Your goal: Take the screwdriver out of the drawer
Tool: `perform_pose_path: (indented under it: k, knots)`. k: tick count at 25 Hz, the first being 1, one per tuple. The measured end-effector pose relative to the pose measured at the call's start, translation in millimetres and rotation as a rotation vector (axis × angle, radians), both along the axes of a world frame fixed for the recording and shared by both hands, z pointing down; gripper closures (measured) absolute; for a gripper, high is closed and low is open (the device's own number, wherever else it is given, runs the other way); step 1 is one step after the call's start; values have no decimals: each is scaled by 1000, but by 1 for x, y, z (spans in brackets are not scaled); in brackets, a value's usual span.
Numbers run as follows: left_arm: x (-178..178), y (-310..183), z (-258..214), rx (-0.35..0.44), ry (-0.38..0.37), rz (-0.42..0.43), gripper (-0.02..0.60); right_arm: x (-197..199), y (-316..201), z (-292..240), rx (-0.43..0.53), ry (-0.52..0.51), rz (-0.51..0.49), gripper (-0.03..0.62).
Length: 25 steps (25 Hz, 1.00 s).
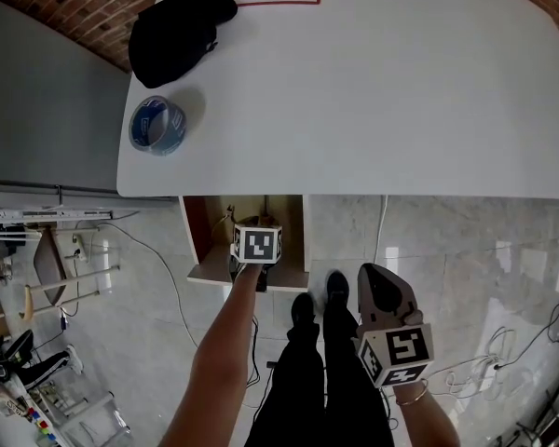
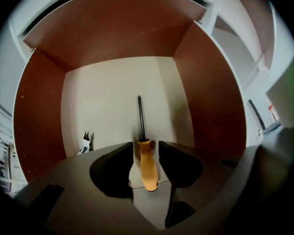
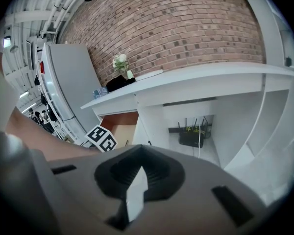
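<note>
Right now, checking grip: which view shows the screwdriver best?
Left gripper view: the whole screwdriver lies between the left gripper's parted jaws. In the head view that gripper covers it; the right gripper view can't resolve it.

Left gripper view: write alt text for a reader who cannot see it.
The left gripper has its jaws apart, either side of the orange handle of a screwdriver lying on the pale floor of a drawer, shaft pointing away. Small pliers lie farther left.

Orange-handled, black-shafted screwdriver point(image 2: 145, 165) flat on the pale floor of the open drawer point(image 2: 39, 121), tip toward its back wall.
</note>
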State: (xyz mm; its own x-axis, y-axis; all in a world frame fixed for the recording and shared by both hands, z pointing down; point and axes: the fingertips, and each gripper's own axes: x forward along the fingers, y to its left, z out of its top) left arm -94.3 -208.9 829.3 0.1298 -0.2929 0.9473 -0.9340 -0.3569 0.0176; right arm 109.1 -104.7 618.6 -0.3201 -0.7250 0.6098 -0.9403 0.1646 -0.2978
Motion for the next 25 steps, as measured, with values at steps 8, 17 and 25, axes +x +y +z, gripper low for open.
perform_pose_path:
  k: [8,17,25]
  knots:
    - [-7,-2,19,-37,-23,-2,449,-3,0,10,-21,-3,-14,592]
    - [-4,2,20,-52,-29,-20,508,-4,-3,11,-32,0,-20,592]
    - [-4,2,13,-48,-8,-20,517,-5,-4,9,-29,7,-29,592]
